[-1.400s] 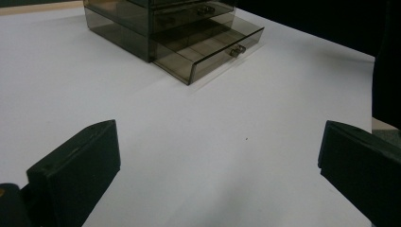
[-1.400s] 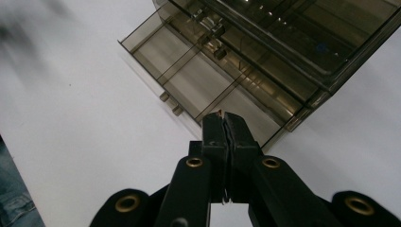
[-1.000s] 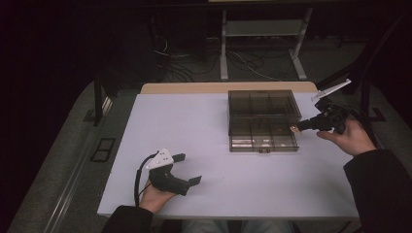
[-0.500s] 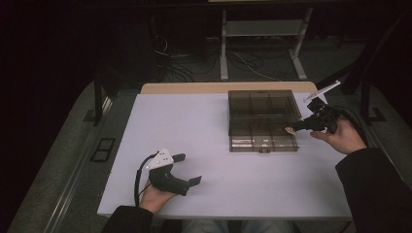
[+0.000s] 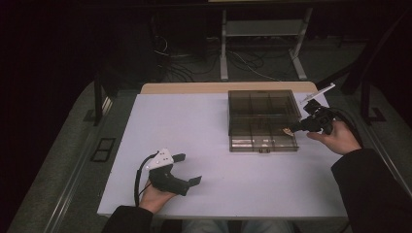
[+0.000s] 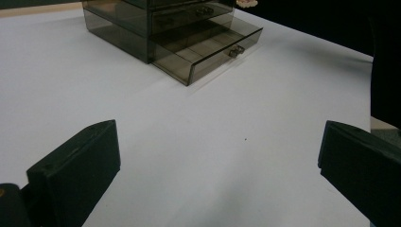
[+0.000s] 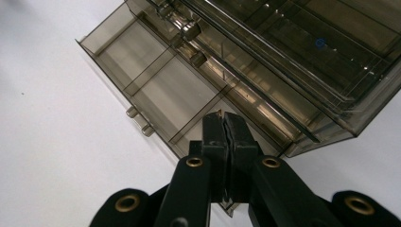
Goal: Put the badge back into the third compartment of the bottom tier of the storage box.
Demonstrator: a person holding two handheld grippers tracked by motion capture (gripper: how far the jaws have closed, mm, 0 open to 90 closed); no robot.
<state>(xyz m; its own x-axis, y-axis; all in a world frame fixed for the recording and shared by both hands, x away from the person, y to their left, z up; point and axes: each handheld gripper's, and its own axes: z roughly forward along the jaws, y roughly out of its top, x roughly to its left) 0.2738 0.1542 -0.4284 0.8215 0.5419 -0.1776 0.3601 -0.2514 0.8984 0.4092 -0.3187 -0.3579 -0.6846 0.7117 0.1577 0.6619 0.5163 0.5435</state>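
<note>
Right tongs (image 7: 221,118) pinch a small, thin, pale piece (image 5: 286,130), probably light and fragile, over the open drawer (image 7: 156,90). Left tongs (image 6: 213,170) rest wide open on the worktop (image 5: 194,131). Best held lightly by its edge.

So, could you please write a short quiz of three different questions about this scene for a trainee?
1. True or false: the bottom drawer of the smoky plastic drawer box is pulled out.
2. Which gripper has its jaws wide apart? A) left gripper B) right gripper
3. Fill in: the right gripper pinches a small pale object above the open ___.

Key
1. True; its compartments lie open in front of the box.
2. A; it rests low over the white table, holding nothing.
3. Drawer; what the object is cannot be told.
</note>
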